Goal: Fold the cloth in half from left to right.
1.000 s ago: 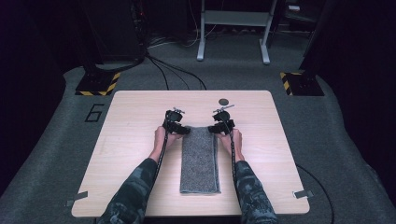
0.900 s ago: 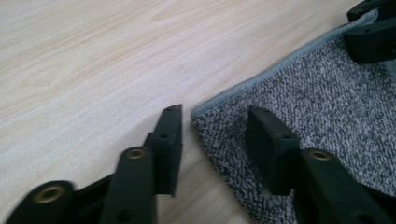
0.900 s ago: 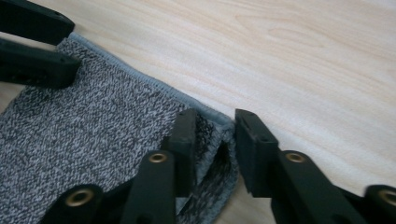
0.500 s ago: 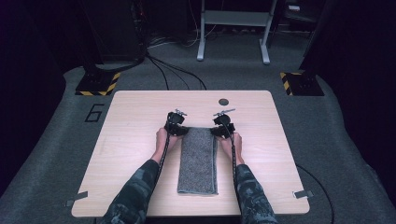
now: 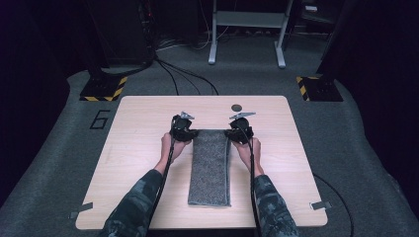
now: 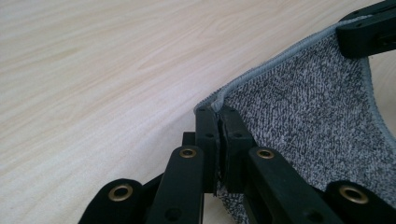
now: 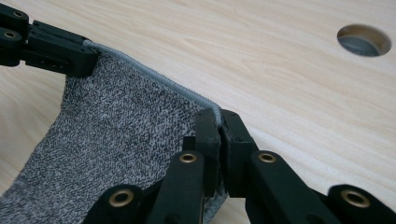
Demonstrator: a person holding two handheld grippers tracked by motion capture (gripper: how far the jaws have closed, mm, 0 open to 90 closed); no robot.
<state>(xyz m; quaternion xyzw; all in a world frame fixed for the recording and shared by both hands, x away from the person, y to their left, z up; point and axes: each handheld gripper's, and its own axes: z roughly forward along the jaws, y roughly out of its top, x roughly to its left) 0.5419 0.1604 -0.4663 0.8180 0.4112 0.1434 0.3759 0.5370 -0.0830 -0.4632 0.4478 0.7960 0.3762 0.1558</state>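
Both grippers, left gripper [image 5: 184, 129] and right gripper [image 5: 239, 131], are pinching the gray towel's [image 5: 210, 168] far corners, jaws clamped. Grips are sitting right on the hem. An uneven lift off the bench [image 5: 143, 128] is likely to slip a corner free.

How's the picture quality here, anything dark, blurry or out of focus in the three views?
High view: table evenly lit, surroundings nearly black, image soft. Left gripper view: towel weave sharp, the nearest jaw links at the bottom edge slightly soft. Right gripper view: bright, no glare, table hole slightly soft.
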